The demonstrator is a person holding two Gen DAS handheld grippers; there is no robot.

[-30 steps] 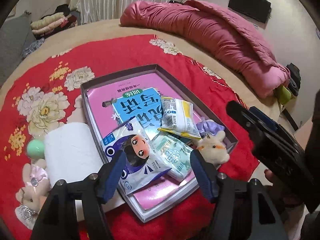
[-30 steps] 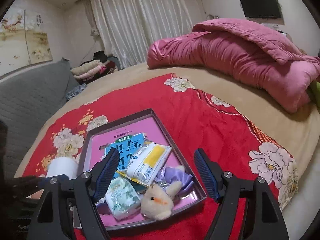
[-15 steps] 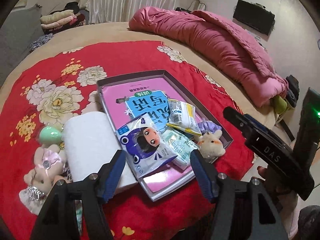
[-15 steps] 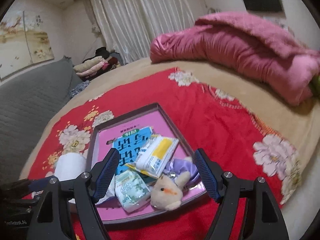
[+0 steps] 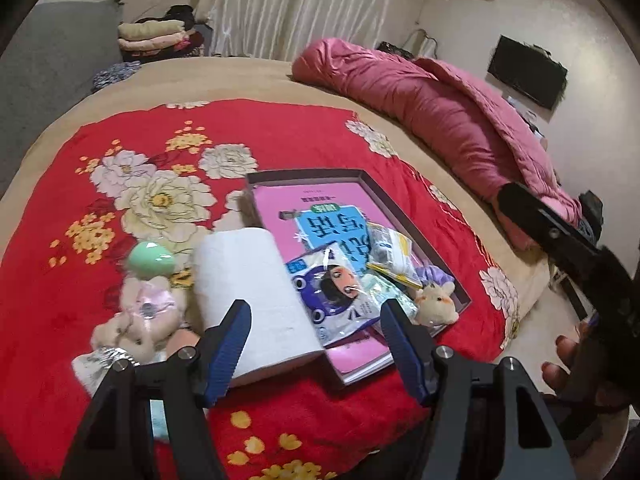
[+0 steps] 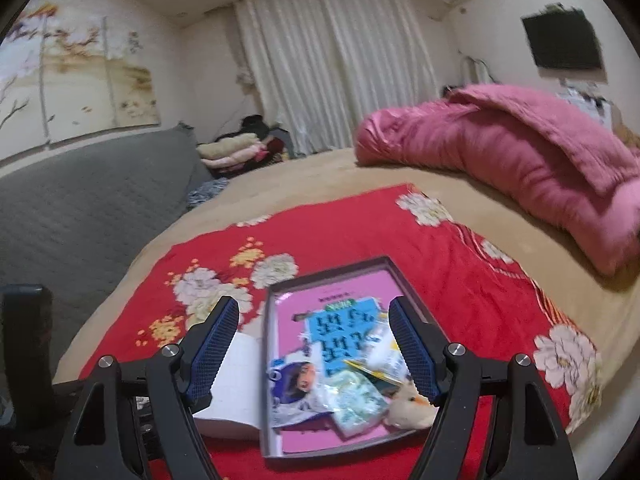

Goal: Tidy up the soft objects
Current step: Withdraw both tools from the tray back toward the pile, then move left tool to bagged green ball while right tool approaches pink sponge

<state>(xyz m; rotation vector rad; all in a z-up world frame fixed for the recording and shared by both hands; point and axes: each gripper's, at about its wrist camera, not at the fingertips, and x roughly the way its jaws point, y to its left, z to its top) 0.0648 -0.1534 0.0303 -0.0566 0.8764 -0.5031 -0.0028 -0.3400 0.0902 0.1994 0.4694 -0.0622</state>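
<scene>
- The left gripper (image 5: 316,342) hangs above the bed with its ribbed blue pads spread wide and nothing between them.
- The right gripper (image 6: 314,346) is likewise spread wide and empty, above the tray.
- A shallow rectangular tray (image 5: 404,216) with thin dark walls lies on a red plush blanket (image 5: 280,136) printed with pale flowers.
- In the tray, on a glossy pink book (image 5: 280,208), lie crinkly plastic packets (image 5: 340,292), a purple ruffled scrunchie (image 5: 438,274) and a small fuzzy cream plush toy (image 5: 436,304) in the near corner.
- Just beside the tray lies a white cylindrical paper roll (image 5: 248,284).
- Further left: a smooth mint-green egg (image 5: 152,258) and a fluffy beige plush (image 5: 140,320).
- A quilted pink duvet (image 5: 440,112) is bunched at the far side.
</scene>
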